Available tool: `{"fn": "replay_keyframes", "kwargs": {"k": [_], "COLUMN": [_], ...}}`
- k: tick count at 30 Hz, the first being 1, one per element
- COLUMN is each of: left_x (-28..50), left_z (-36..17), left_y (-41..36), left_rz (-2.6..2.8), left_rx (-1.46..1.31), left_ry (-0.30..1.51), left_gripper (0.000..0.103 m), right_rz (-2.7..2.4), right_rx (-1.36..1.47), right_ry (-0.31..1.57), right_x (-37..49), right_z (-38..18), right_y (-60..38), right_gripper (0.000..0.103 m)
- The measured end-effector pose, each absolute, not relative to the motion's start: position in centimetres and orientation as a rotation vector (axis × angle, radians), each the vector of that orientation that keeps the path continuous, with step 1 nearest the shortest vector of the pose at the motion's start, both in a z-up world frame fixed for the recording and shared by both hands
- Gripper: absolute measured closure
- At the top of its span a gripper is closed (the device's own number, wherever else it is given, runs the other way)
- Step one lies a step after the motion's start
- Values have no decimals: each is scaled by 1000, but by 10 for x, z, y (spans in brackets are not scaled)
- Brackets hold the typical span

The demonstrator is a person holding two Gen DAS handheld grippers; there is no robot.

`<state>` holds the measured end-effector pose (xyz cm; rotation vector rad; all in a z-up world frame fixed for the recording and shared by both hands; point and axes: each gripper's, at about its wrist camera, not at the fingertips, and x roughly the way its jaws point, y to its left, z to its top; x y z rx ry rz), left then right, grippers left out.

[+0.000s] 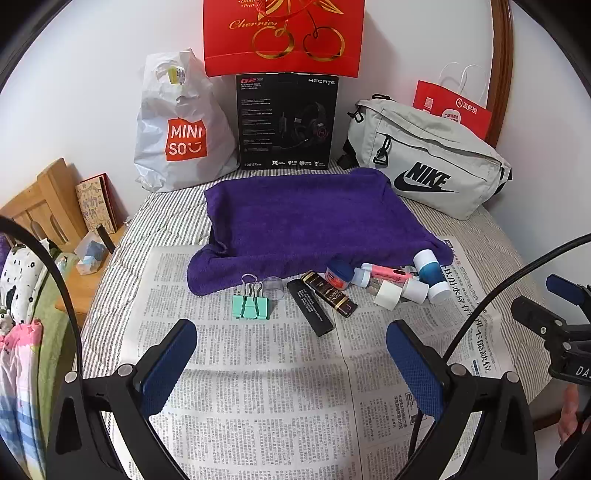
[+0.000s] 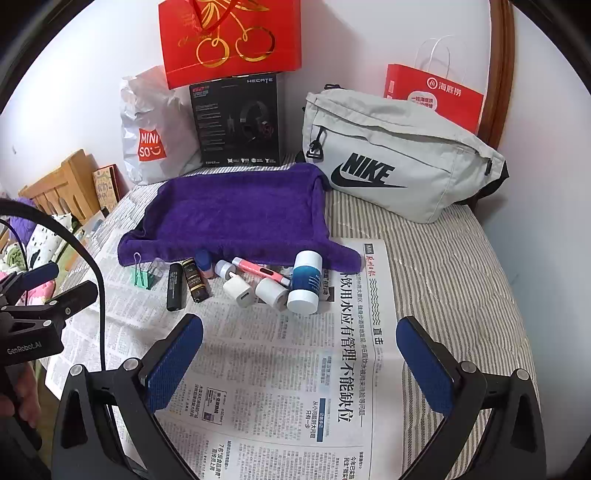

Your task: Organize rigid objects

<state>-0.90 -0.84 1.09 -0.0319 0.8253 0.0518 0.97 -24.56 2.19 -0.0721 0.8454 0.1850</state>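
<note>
A row of small objects lies on a newspaper (image 1: 258, 369) in front of a purple towel (image 1: 306, 218): mint binder clips (image 1: 250, 307), a clear round cap (image 1: 273, 287), a black tube (image 1: 310, 312), a black-and-gold tube (image 1: 328, 293), a pink pen (image 1: 386, 274), a white charger cube (image 2: 239, 290) and a blue-and-white bottle (image 2: 305, 281). My left gripper (image 1: 291, 332) hovers open over the paper, short of the black tube. My right gripper (image 2: 300, 330) is open too, just short of the bottle and charger. Nothing is between either pair of fingers.
Behind the towel stand a white Miniso bag (image 1: 177, 125), a black headset box (image 1: 287, 122), a red cherry bag (image 1: 282, 35), a grey Nike pouch (image 1: 428, 158) and a red paper bag (image 1: 452, 109). A wooden bedside stand (image 1: 48, 206) lies left of the striped bedding (image 2: 450, 266).
</note>
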Motion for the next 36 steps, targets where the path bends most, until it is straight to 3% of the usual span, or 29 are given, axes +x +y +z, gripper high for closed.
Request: {"fn": "replay_keyframes", "kwargs": {"k": [36], "left_x": [-12], "left_z": [9], "left_y": [-6], "left_rz": [62], "left_rx": [-28], "left_ry": [842], "left_gripper": [0], "right_rz": [195], "right_rx": [-75], "right_ry": [844], "right_x": [5], "right_z": [25], "right_y": [-240], "right_gripper": [0]}}
